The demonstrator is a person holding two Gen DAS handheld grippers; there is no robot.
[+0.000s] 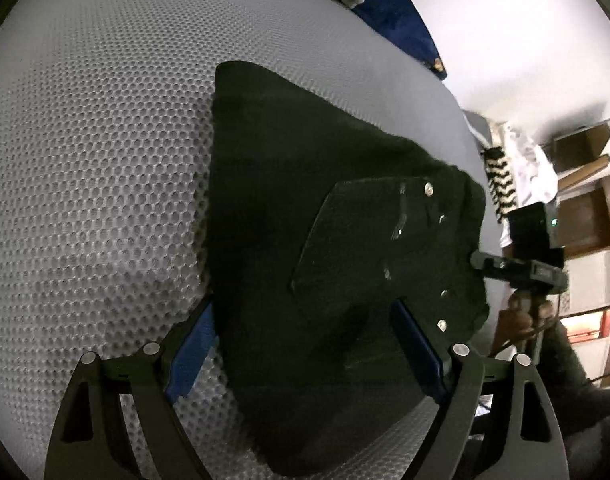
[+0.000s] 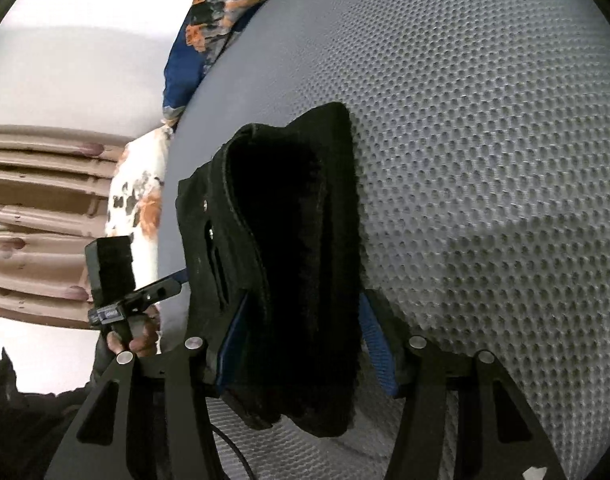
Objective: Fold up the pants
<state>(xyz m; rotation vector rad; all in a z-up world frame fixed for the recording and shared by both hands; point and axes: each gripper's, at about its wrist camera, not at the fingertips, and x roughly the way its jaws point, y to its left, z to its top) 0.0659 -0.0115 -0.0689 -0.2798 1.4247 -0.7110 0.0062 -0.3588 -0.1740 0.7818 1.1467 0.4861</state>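
Folded black pants (image 1: 305,208) lie on a grey mesh mattress (image 1: 97,160); a back pocket and metal rivets face up. My left gripper (image 1: 305,344) stands open just over their near end, one blue pad beside the left edge and the other above the cloth. In the right wrist view the pants (image 2: 297,260) run as a thick bundle between the blue pads of my right gripper (image 2: 305,344), which is shut on them. The left gripper (image 2: 161,290) reaches the pants' waist edge from the left, held by a hand (image 2: 137,340). The right gripper (image 1: 517,270) shows at the pants' right edge.
A blue patterned blanket (image 2: 209,28) lies at the mattress's far edge, with a white flowered pillow (image 2: 139,196) beside it. Beyond the mattress (image 2: 485,160) are a white wall, brown slats (image 2: 41,200), white cloth (image 1: 533,168) and cardboard boxes (image 1: 581,148).
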